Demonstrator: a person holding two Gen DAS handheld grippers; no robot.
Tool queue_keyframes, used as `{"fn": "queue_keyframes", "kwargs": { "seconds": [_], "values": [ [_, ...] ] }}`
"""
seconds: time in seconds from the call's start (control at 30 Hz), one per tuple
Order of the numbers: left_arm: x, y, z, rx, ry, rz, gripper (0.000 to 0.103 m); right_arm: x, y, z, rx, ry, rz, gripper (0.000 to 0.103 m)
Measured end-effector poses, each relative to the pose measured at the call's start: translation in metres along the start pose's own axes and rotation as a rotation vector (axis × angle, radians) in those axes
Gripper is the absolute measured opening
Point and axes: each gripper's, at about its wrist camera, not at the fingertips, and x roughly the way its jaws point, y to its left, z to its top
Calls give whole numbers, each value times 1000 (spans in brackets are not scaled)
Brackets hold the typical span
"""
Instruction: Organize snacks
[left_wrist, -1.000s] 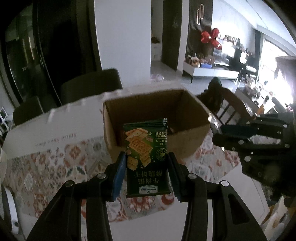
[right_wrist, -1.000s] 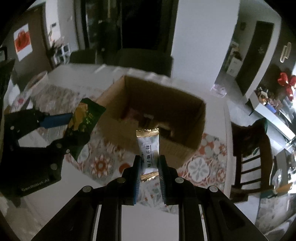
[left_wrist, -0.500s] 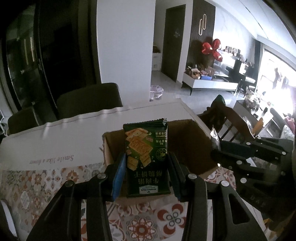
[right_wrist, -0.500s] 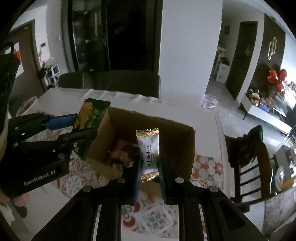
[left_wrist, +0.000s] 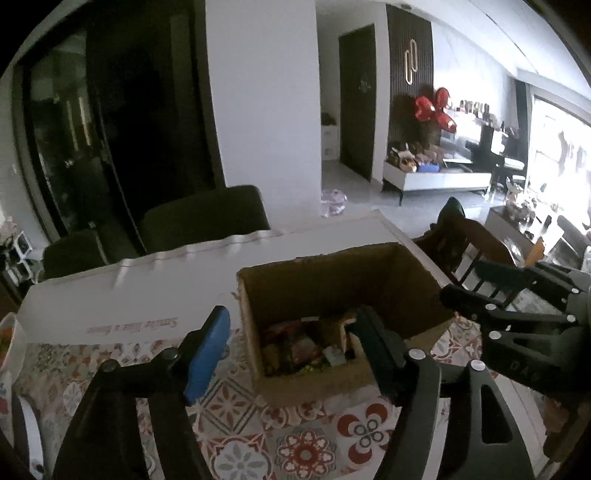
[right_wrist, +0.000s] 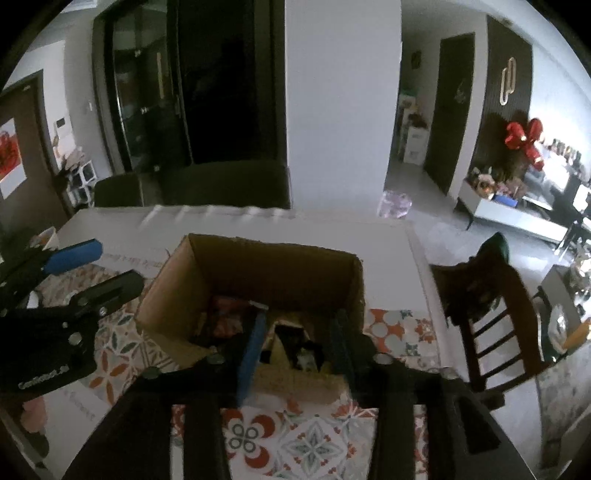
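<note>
An open cardboard box (left_wrist: 417, 280) stands on the patterned table mat and holds several snack packets (left_wrist: 295, 347). My left gripper (left_wrist: 291, 343) is open and empty, held just above the box's near left corner. My right gripper (right_wrist: 299, 332) is open and empty, its fingers over the box's near rim (right_wrist: 177, 288). Snack packets (right_wrist: 225, 317) lie inside, dark and hard to tell apart. The right gripper also shows at the right of the left wrist view (left_wrist: 509, 306), and the left gripper at the left of the right wrist view (right_wrist: 74, 280).
A white table (left_wrist: 147, 295) carries a patterned mat (left_wrist: 303, 439). Dark chairs (left_wrist: 203, 218) stand behind the table, and a wooden chair (right_wrist: 495, 306) stands at its right end. A bowl (left_wrist: 7, 339) sits at the far left edge.
Both grippers have opened. The green cracker packet has left my left gripper and the white candy packet has left my right gripper. Both grippers now sit closer over the box.
</note>
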Motion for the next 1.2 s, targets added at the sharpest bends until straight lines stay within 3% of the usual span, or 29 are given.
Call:
{"fn": "queue_keyframes", "kwargs": {
  "seconds": [0.13,0.3,0.5,0.7,1.2],
  "values": [
    [-31,3,-19,-5,-57,35,79,-28,9,-13,8,-63,-17,58],
    [-70,9,-41,-8,-127,73,87,-63,25,-34,12,-131,-67,74],
    [-110,12,-67,-1,-185,105,96,-105,40,-62,34,-200,-84,83],
    [-145,11,-89,10,-234,123,103,-136,53,-88,43,-237,-92,85],
    [-202,5,-125,41,-288,108,103,-194,72,-136,104,-317,-133,92]
  ]
}}
